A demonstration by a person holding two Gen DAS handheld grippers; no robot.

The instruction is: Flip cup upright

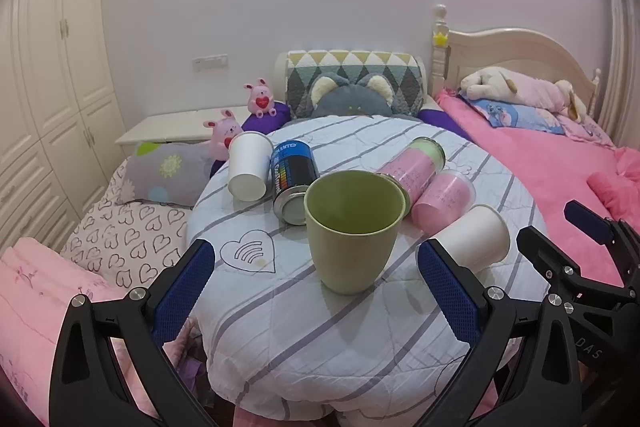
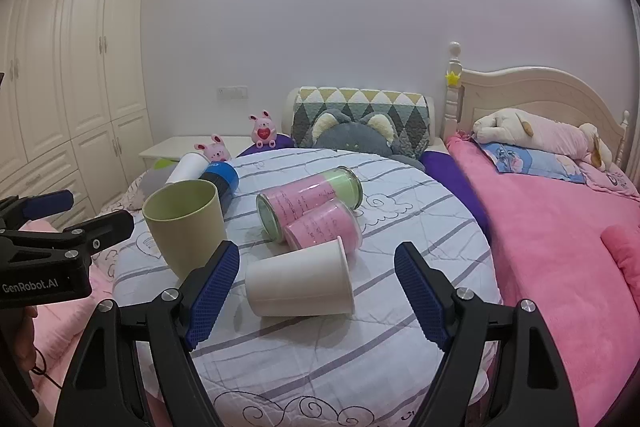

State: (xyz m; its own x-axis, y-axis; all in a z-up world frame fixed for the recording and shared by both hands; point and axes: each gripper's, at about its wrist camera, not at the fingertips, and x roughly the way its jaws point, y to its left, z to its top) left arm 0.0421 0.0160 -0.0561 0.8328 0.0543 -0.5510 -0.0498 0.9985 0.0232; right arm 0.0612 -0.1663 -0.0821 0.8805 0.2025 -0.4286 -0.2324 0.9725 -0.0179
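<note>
We see the green cup (image 1: 352, 231) standing upright on the round cloth-covered counter (image 1: 360, 339), mouth up, nothing inside as far as we can tell. Just behind it lie a blue can (image 1: 291, 181) on its side w/ its metal end toward us, and two pink jars (image 1: 424, 183), also on their sides, touching each other. A white paper cup (image 1: 249, 167) lies at the far left beside the blue can, its base toward us. A second white cup (image 2: 300, 281) lies on its side near the front right, mouth facing right in the right wrist view; we can't see into it.

The left gripper (image 1: 316, 291) has its fingers (image 1: 186, 291) spread wide, one each side of the green cup's base, w/ clear gaps, not touching it and holding nothing. The right gripper (image 2: 316, 295) is likewise wide open; its fingers (image 2: 214, 291) flank the lying white cup, apart from it on both sides, holding nothing. A pink bed (image 2: 560, 235) sits to the right of the counter.
</note>
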